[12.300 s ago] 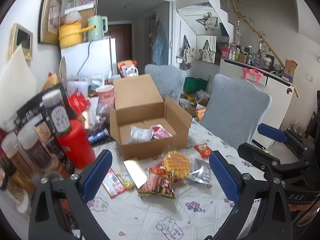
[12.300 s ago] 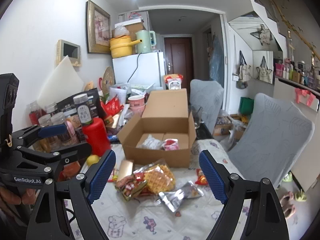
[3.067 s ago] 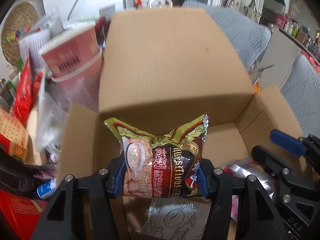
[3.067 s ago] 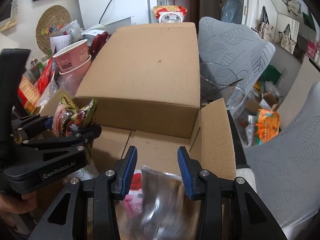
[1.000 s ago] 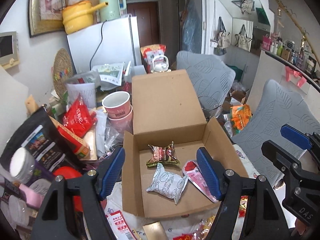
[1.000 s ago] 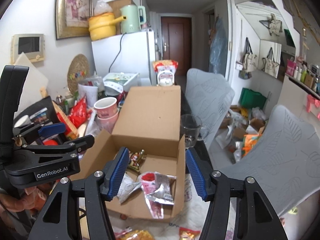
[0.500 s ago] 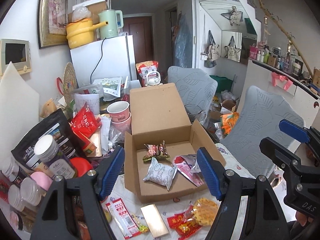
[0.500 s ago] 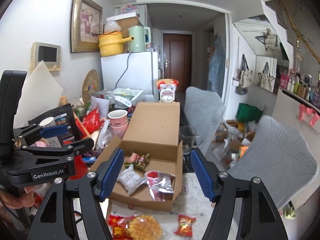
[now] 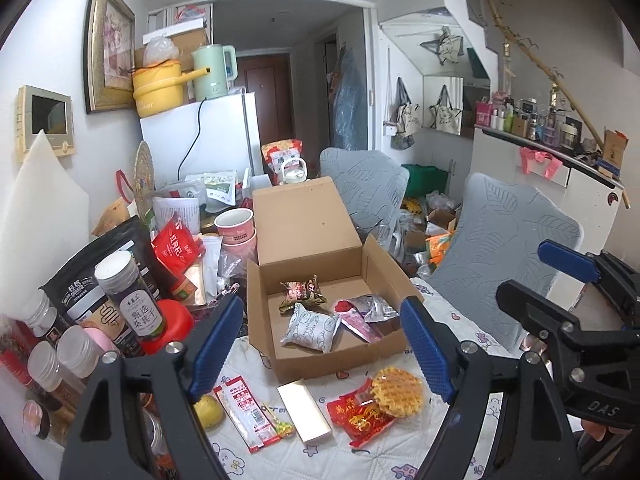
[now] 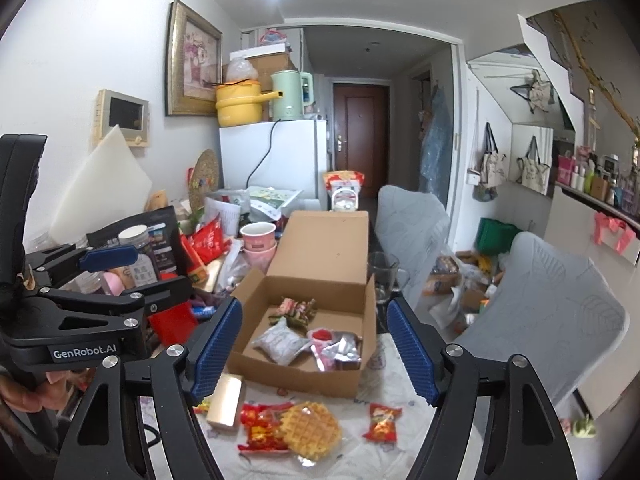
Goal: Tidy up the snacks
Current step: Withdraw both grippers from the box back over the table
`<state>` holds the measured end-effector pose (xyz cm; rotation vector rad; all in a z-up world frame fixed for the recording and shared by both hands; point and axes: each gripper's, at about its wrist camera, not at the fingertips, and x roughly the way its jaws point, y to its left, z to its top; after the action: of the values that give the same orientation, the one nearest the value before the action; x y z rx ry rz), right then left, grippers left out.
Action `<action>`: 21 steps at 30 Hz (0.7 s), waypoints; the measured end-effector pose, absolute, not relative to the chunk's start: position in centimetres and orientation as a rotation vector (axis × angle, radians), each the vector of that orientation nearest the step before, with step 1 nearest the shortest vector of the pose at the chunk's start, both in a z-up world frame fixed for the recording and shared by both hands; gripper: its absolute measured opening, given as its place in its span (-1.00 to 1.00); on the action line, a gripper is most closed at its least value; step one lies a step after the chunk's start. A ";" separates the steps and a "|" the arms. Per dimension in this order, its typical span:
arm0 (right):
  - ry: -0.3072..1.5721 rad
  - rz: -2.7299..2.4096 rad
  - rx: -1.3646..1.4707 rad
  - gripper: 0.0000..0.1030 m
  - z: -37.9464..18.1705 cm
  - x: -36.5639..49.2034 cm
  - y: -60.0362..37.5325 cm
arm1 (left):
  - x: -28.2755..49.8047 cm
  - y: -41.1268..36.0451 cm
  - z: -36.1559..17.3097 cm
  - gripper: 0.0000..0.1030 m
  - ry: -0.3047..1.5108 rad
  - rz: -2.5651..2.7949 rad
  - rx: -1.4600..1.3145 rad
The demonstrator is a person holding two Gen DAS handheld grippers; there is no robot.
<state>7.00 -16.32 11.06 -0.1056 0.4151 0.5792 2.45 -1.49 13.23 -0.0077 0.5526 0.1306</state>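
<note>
"GenRobot.AI" stands in white on the left gripper's (image 10: 116, 268) black body, "DAS" on the right gripper's (image 9: 568, 276) body; the snack packets' print is too small to read.

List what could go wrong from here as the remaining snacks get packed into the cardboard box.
1. The waffle pack overlaps the red packet; a grab may lift both or drop one.
2. The jars crowd the table's left edge beside the left gripper, whose empty jaws are opening; a sweep there could topple them.
3. The small red packet lies apart near the right gripper, also opening empty, and might be overlooked.
</note>
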 end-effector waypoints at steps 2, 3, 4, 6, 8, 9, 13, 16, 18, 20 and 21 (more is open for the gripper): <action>0.410 0.579 -0.107 0.47 10.7 6.2 -16.5 | 1.3 -1.7 13.0 0.58 0.536 0.128 -0.006; 0.409 0.580 -0.107 0.47 10.6 5.8 -16.6 | 1.0 -1.8 13.0 0.58 0.531 0.127 -0.007; 0.409 0.580 -0.106 0.47 10.4 5.5 -16.7 | 0.6 -1.8 12.9 0.58 0.526 0.127 -0.009; 0.409 0.583 -0.101 0.47 10.0 4.7 -16.9 | -0.2 -1.8 12.6 0.58 0.521 0.128 -0.011; 0.412 0.587 -0.094 0.47 9.6 4.2 -17.1 | -0.8 -1.8 12.2 0.58 0.519 0.130 -0.011; 0.416 0.588 -0.091 0.47 9.4 4.0 -17.2 | -1.1 -1.8 12.0 0.58 0.519 0.132 -0.012; 0.434 0.590 -0.082 0.47 8.2 3.2 -17.4 | -2.2 -1.6 10.9 0.58 0.534 0.128 -0.027; 0.455 0.600 -0.078 0.47 7.1 2.8 -17.5 | -2.9 -1.4 10.0 0.58 0.540 0.128 -0.044; 0.469 0.602 -0.073 0.47 6.4 2.5 -17.5 | -3.3 -1.5 9.4 0.58 0.544 0.132 -0.043; 0.484 0.603 -0.070 0.47 5.5 2.4 -17.5 | -3.7 -1.4 8.8 0.58 0.550 0.130 -0.056; 0.490 0.604 -0.069 0.47 5.2 2.3 -17.4 | -3.8 -1.4 8.4 0.58 0.554 0.126 -0.063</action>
<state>2.32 -17.40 5.25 -0.0686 0.4900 0.6042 -3.84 -1.44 8.43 -0.0629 0.5541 0.1256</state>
